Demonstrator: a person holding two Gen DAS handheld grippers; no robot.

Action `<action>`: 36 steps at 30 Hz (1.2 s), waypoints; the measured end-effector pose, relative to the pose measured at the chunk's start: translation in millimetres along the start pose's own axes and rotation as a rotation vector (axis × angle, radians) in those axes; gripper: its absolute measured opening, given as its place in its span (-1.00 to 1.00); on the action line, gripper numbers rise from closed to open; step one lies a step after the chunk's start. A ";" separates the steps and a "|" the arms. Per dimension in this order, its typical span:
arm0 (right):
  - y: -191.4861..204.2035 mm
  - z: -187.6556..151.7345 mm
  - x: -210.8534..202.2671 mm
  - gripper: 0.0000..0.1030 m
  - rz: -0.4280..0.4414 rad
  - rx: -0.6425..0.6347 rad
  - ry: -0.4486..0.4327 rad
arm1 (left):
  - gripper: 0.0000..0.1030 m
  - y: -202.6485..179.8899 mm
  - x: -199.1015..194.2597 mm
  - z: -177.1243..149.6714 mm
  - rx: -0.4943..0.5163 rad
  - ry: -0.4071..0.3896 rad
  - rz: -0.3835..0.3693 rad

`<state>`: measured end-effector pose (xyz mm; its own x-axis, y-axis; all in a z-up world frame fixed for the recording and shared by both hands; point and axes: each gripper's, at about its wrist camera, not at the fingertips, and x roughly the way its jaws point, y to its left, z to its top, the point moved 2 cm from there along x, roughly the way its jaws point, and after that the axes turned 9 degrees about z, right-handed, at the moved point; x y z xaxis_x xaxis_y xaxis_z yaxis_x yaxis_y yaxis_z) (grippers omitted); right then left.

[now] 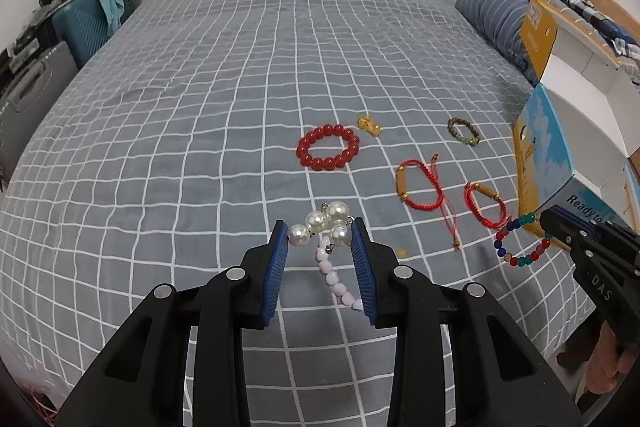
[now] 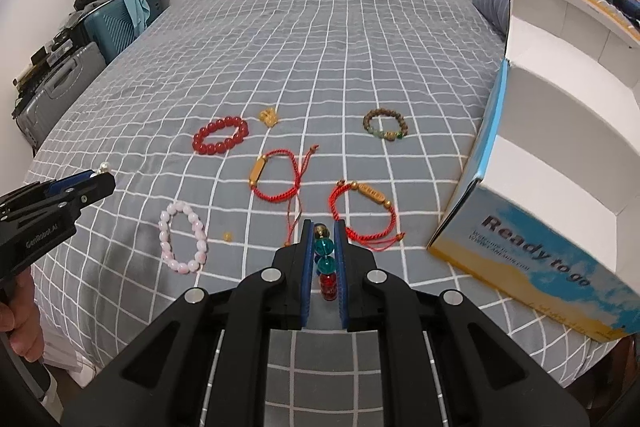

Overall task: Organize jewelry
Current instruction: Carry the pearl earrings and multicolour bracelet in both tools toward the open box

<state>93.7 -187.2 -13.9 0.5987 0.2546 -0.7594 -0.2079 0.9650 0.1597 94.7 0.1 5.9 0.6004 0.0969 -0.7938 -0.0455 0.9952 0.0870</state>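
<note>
My left gripper is shut on a cluster of white pearls, held above the grey checked bed. Under it lies a pink bead bracelet. My right gripper is shut on a multicoloured bead bracelet, which dangles from its tip beside an open cardboard box. On the bed lie a red bead bracelet, two red cord bracelets, a brown bead bracelet and an amber charm.
A loose amber bead sits near the pink bracelet. Suitcases stand off the bed's left edge. A striped pillow lies at the far right behind the box. A person's hand grips the left tool's handle.
</note>
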 end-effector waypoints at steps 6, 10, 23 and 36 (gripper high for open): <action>-5.8 12.8 -7.0 -0.82 -0.003 0.010 -0.012 | -0.38 -5.4 -8.9 9.4 0.003 0.001 -0.022; -10.5 21.1 -14.2 -0.82 -0.016 0.016 -0.031 | -0.38 -10.4 -14.3 16.7 0.009 -0.012 -0.027; -42.1 52.0 -55.1 -0.82 -0.097 0.031 -0.119 | -0.38 -36.9 -26.4 47.5 0.033 -0.040 -0.085; -96.0 71.9 -99.4 -0.82 -0.148 0.110 -0.178 | -0.38 -95.0 -40.9 83.0 0.115 -0.076 -0.161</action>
<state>109.8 -300.6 91.6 0.7454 0.1080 -0.6578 -0.0285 0.9910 0.1304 140.7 -99.7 80.1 0.6517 -0.0688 -0.7554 0.1444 0.9889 0.0345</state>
